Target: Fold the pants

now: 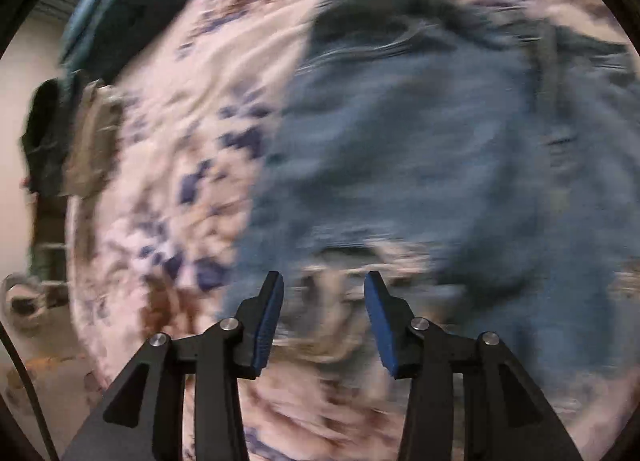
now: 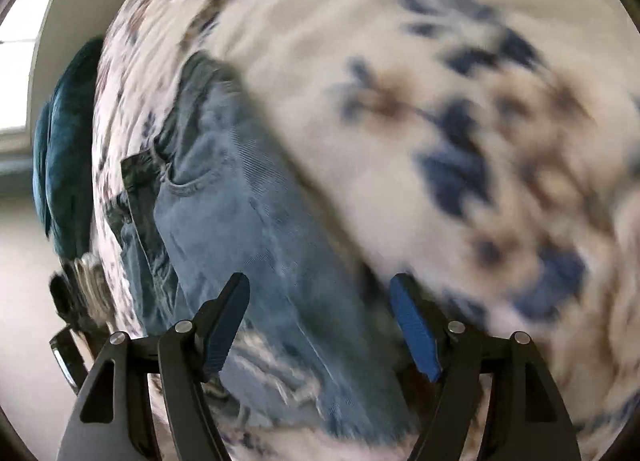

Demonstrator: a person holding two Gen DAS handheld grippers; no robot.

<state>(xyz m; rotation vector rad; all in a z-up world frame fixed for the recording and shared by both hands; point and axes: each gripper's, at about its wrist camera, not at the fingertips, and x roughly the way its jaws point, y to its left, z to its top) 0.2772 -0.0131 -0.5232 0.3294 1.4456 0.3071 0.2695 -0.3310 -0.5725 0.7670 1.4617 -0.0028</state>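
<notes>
Floral bedspread, teal cushion at its far edge.

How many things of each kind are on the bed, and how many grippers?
Jeans: 1
Teal pillow: 1
Floral bedcover: 1
Grippers: 2, the left gripper and the right gripper, both open and empty
Total: 5
A dark blurred item at the bed's edge is left out; I cannot tell what it is.

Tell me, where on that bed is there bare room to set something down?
Bare floral sheet lies right of the jeans in the right wrist view, and between the jeans and teal cushion in the left wrist view. It is crowded at the jeans and the cushion edge.
</notes>
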